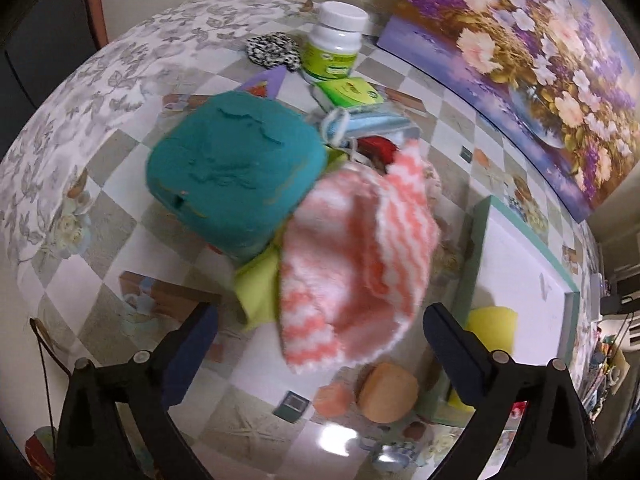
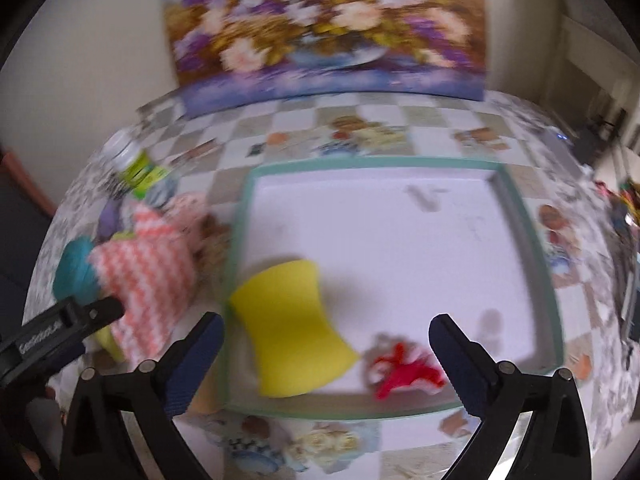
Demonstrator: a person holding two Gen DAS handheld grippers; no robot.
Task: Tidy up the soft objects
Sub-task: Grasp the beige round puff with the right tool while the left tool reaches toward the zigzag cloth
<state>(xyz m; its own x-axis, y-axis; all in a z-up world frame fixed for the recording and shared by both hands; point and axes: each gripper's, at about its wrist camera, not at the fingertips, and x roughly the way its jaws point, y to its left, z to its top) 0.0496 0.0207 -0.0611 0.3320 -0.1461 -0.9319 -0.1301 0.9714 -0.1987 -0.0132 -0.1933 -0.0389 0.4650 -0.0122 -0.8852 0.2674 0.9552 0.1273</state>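
Pink-striped cloth [image 1: 352, 264] lies on the desk [image 1: 120, 240] pile at 12 o'clock of left tongs [image 1: 320, 320], wide and empty, long axis toward 1 o'clock. Right tongs [image 2: 326, 328], wide, empty, hover over tray [image 2: 236, 248], farther.

Left tool [image 1: 320, 328] hung with its jaws spread wide, empty, over a pink-and-white striped cloth [image 1: 352, 264] on the bench [image 1: 100, 216]. A teal cushion [image 1: 236, 172] touched the cloth's left side, green cloth [image 1: 260, 284] under both. Yellow sponge [image 1: 492, 330] lay in the tray [image 1: 482, 232] at right. White bottle [image 1: 336, 42] stood behind.
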